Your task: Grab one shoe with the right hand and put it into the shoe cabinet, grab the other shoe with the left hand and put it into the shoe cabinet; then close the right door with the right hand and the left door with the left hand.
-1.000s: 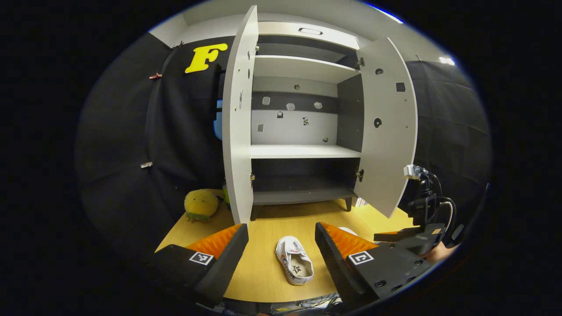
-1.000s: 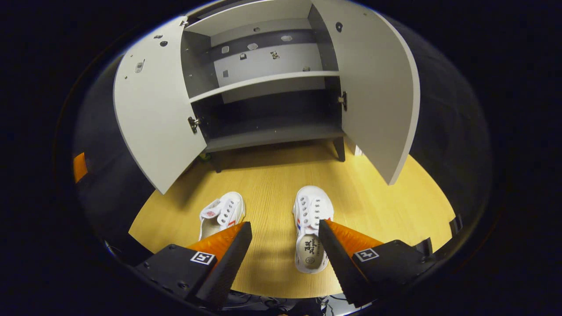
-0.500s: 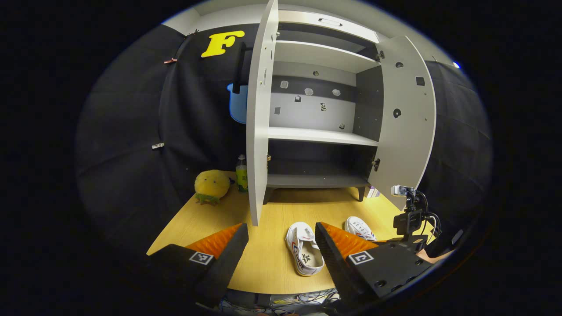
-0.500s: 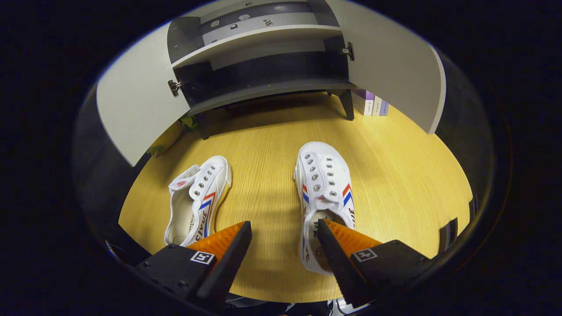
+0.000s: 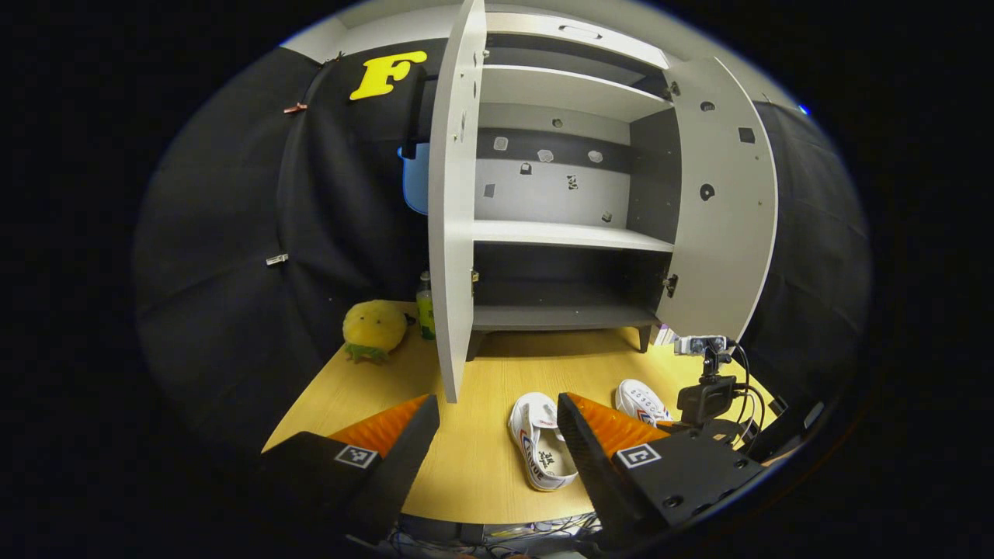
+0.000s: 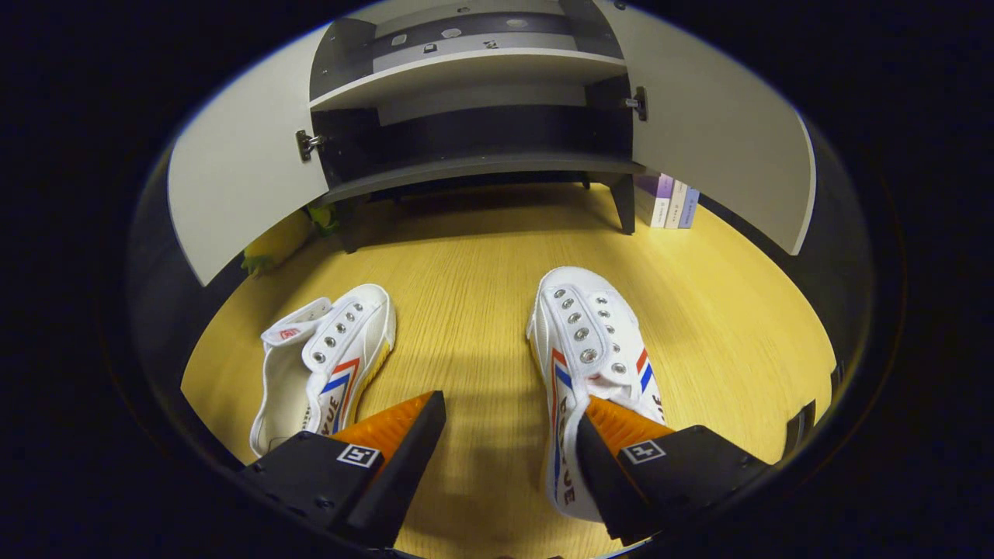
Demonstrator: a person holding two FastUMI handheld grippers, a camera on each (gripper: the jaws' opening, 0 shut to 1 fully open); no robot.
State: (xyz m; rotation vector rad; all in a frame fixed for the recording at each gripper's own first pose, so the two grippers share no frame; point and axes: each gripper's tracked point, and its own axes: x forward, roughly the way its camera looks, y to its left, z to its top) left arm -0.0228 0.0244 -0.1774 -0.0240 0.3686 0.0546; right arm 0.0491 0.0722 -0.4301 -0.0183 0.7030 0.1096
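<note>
Shoe (image 6: 590, 365) under open right tool (image 6: 509, 442).

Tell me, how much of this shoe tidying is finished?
Nothing is stowed yet. Both white canvas shoes lie on the yellow wooden table, and the grey cabinet has both doors open. The open right gripper is low at the right-hand shoe, one finger in its opening. The left gripper hangs open. Stowing both shoes and closing both doors remain.

blurred side lettering on right shoe (image 6: 590, 365), unreadable
</note>
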